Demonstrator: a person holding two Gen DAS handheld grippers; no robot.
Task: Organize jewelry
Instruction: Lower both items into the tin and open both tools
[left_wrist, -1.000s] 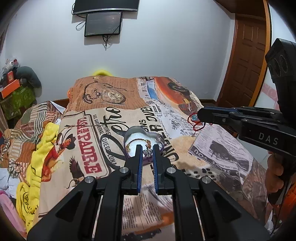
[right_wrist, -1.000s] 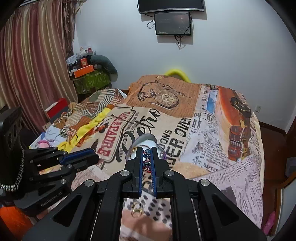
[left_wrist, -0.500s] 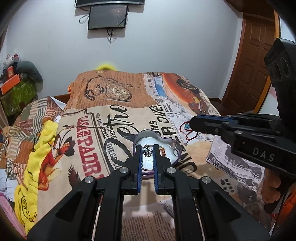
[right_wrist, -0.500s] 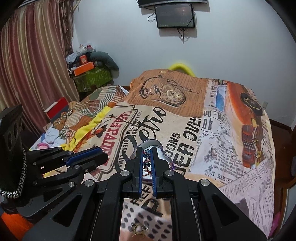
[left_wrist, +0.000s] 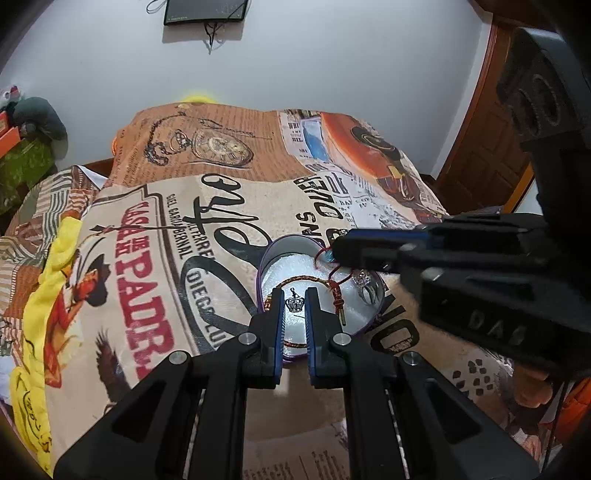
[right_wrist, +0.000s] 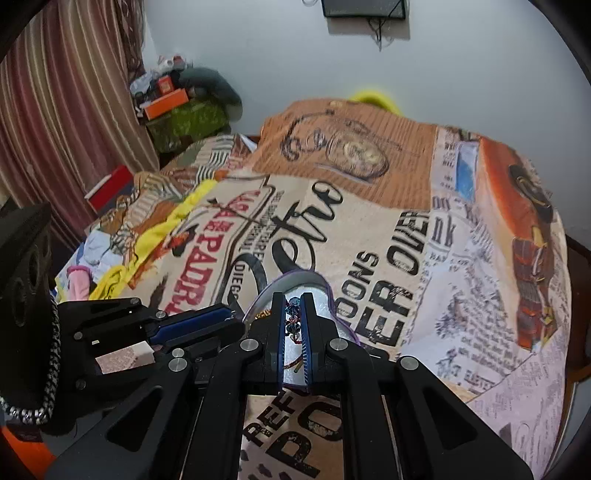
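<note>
Both grippers have been brought down and forward over the last second, and the heart-shaped tin is now reached by each of them. It is seen on the printed bedspread, nearer its foot edge than its head, white-lined and open on top.

At the tin's near rim the left gripper is held, its jaws set narrowly apart with nothing pinched between them; a small crown-shaped ring is framed in the gap, lying on the white lining. A braided gold-and-red cord bracelet is draped across the lining behind the fingertips, and a silver ring with a clear stone is lying against the tin's right wall.

From the right, the right gripper is extended over the tin's far right rim. It is clamped on a red-string bracelet with blue beads; in the left wrist view the red loop is seen hanging from its tip into the tin. Whether the string has touched the lining cannot be told.

A wall-mounted screen is seen above the bed.
</note>
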